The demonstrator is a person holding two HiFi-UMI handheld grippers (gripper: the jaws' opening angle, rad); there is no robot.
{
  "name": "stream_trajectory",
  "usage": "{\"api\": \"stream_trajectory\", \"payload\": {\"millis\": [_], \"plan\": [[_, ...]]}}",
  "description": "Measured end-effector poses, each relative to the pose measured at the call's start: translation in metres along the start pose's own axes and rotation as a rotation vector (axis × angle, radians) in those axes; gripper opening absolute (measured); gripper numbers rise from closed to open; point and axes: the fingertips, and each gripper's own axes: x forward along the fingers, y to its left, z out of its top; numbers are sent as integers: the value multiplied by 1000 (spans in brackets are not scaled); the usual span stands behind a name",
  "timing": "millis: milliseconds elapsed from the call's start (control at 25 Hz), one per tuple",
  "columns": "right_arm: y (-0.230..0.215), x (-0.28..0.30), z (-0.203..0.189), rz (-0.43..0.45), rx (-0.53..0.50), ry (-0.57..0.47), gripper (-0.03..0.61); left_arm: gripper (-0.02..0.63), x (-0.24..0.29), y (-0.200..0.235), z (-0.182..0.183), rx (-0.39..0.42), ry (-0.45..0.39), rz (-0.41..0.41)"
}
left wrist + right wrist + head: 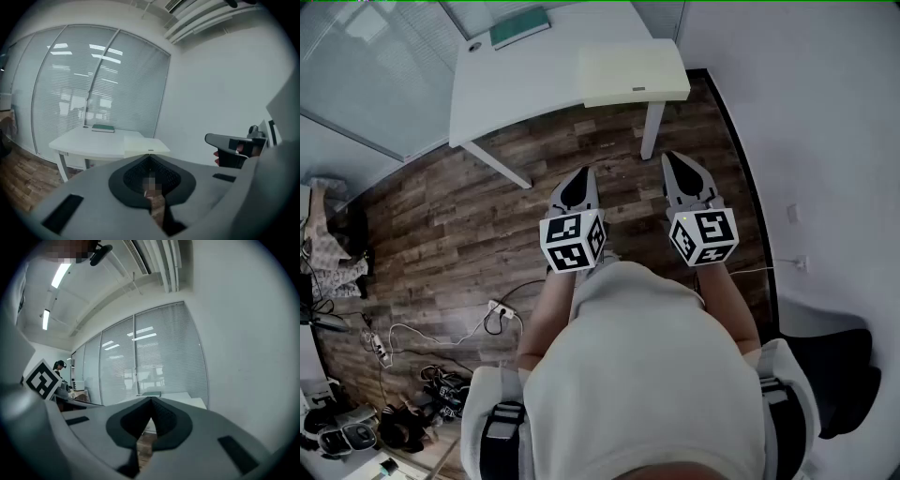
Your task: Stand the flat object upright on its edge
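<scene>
The flat cream-coloured object (633, 73) lies on the near right end of a white table (516, 89), some way ahead of me. A thin green book (519, 27) lies flat at the table's far side. I hold both grippers close to my body, well short of the table and above the wooden floor. The left gripper (581, 178) is shut, tips together with nothing between them. The right gripper (680, 164) is shut and empty too. In the left gripper view, the cream object (145, 145) and the book (103, 128) lie beyond the closed tips (150, 157).
A white wall (806, 112) runs along the right and glass partitions with blinds (366, 66) stand behind the table. Cables and a power strip (492, 309) lie on the floor at the left, with bags and clutter (356, 422) further left. A dark chair (834, 375) stands at my right.
</scene>
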Motion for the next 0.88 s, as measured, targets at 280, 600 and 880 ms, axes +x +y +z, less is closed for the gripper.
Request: {"api": "stream_trajectory", "payload": {"millis": [280,600,880], "plan": [[3,-13,-4,7,20,-11,18,20,-9,-10,-2,-12,-7,-2],[0,-24,-8,25,49,-17,18,21,-12,-22,-8,-23,0,9],[-6,-30,-8,25,87,-22,20,21,-13,-27,-13,-40,9,19]]}}
